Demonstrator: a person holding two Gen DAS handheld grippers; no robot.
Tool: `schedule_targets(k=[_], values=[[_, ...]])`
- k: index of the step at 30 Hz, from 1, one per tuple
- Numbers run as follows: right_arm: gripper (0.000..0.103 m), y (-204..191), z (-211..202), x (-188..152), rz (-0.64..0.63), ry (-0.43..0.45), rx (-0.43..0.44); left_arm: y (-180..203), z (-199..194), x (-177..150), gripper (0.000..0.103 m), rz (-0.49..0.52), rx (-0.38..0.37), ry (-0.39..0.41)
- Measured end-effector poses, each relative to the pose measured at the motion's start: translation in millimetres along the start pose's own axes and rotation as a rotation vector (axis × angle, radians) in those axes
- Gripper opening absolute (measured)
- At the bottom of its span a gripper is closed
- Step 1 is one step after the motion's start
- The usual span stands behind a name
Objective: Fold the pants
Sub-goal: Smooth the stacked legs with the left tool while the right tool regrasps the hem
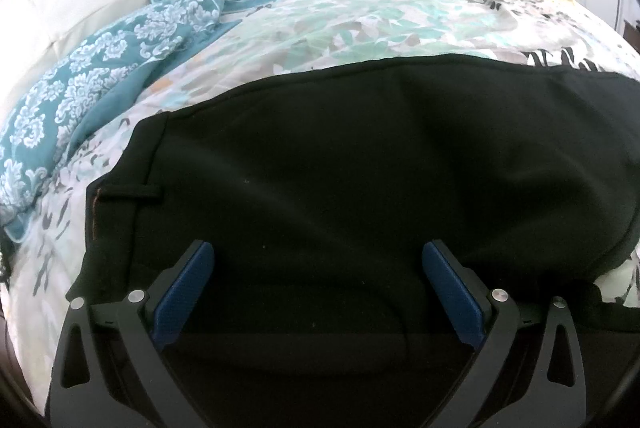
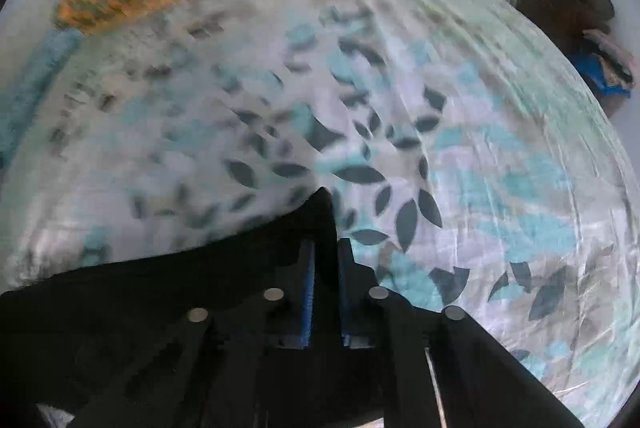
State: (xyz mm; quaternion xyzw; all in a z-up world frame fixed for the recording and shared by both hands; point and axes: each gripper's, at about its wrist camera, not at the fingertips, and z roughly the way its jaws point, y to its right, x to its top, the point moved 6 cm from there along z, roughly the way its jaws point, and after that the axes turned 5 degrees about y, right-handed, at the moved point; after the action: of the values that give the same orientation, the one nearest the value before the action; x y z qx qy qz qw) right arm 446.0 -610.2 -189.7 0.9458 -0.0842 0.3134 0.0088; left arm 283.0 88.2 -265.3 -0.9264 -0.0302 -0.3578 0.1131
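The left tongs (image 1: 318, 284) stood wide open nearest the lens, their blue pads hovering over the black pants (image 1: 360, 164) with nothing between them. The pants lay flat on the bed (image 1: 360, 16), spread across the left view from the waistband end with its belt loop (image 1: 132, 193) on the left to the far right edge, so their long axis ran crosswise to those tongs rather than away from them. The right tongs (image 2: 326, 260) were closed on a peak of the black cloth, a corner or edge of the pants pinched between the pads and rising to a point above the leaf-print cover. From the right view the rest of the pants trailed down and to the left. The right hand looked the one placed to carry its end over toward the waistband; the left looked placed to pin that end.
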Motion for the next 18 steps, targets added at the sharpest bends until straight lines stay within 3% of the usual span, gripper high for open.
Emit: schedule_targets(k=[4,9,11,13,16,18], values=[[0.008,-26,-105,-29,-0.107,0.156,0.123,0,0,0,0.102,0.0,-0.001,0.0],[0.007,-39,-249,-138,-0.102,0.214,0.189,0,1,0,0.102,0.006,0.007,-0.001],[0.007,-21,-284,-202,0.01,0.168,0.164,0,1,1,0.102,0.01,0.013,-0.003],[0.007,-4,-298,-258,0.08,0.11,0.083,1,1,2,0.102,0.016,0.018,-0.005],[0.009,11,-308,-312,0.2,0.056,-0.011,0,1,4,0.102,0.022,0.024,-0.018],[0.032,21,-323,-327,0.32,0.063,-0.087,0,0,5,0.102,0.024,0.027,-0.033]])
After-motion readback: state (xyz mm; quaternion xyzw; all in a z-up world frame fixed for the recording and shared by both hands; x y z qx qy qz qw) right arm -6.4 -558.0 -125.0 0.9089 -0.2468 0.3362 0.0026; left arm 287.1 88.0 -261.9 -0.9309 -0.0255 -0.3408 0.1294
